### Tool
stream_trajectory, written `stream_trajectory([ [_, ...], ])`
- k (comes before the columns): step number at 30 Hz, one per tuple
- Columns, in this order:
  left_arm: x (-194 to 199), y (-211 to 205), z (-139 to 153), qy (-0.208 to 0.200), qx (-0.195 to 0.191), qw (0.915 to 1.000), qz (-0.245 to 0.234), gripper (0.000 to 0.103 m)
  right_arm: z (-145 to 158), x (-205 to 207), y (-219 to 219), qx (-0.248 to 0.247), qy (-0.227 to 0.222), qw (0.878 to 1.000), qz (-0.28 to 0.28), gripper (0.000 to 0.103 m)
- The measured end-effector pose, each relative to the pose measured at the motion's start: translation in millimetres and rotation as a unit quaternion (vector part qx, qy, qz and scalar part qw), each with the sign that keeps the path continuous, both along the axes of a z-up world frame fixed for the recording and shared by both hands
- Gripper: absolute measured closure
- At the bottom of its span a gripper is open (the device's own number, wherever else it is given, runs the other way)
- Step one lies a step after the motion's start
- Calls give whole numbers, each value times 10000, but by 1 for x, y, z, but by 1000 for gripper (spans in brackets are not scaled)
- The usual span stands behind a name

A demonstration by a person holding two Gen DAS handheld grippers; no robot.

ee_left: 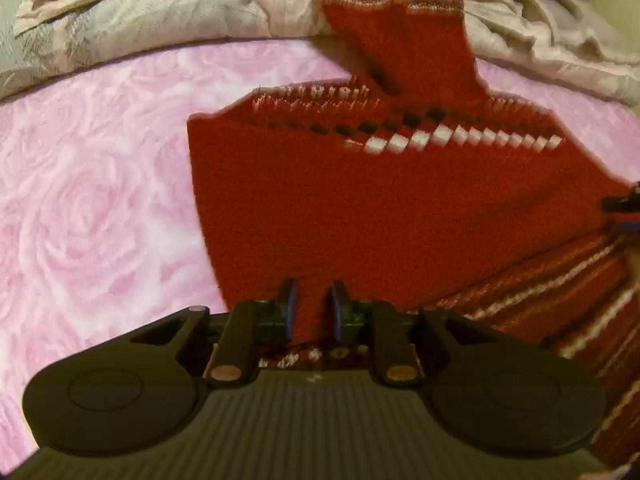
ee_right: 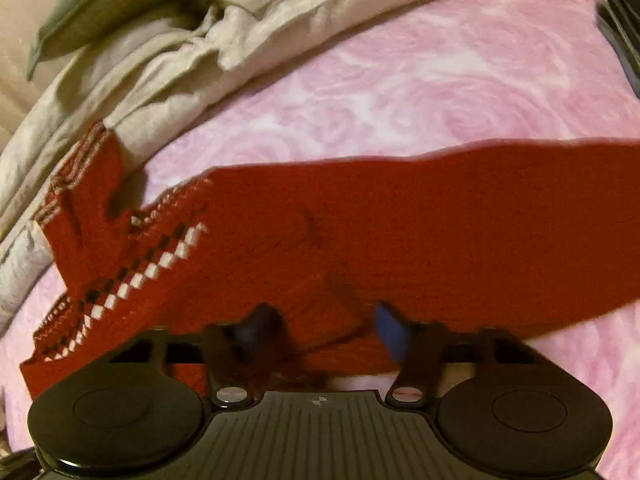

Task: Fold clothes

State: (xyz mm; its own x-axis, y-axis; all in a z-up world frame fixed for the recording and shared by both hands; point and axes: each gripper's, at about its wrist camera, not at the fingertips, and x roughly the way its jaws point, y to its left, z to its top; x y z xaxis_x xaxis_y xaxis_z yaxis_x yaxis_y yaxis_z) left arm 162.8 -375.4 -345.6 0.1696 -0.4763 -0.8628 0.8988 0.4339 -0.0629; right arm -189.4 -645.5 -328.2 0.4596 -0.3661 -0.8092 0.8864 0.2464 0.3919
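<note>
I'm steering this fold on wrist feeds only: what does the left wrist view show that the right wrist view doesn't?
Only the left wrist view shows the striped ribbed hem at lower right and the left gripper, jaws narrowly apart around red knit. Only the right wrist view shows the right gripper, jaws wider, and a dark object at the right edge. Both show the red sweater, its checkered band, the pink rose blanket and the beige bedding.

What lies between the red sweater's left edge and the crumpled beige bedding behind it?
Bare pink rose-patterned bedspread separates the sweater body from the beige bedding, in the left wrist view.
</note>
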Motion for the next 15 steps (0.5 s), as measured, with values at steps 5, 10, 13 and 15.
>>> stream_trajectory([
  [5, -9, 16, 24, -100, 40, 9998, 136, 86, 17, -98, -1, 222, -664, 9935, -893, 48],
  [10, -22, 28, 45, 328, -187, 9981, 486, 86, 11, -221, -2, 515, -1137, 9628, -2395, 48],
  [13, -33, 30, 55, 646, -389, 9946, 710, 83, 0, -285, -4, 563, -1503, 9320, -3250, 48],
  [15, -39, 28, 57, 814, -488, 9919, 840, 82, -8, -316, -8, 583, -1681, 9144, -3636, 48],
])
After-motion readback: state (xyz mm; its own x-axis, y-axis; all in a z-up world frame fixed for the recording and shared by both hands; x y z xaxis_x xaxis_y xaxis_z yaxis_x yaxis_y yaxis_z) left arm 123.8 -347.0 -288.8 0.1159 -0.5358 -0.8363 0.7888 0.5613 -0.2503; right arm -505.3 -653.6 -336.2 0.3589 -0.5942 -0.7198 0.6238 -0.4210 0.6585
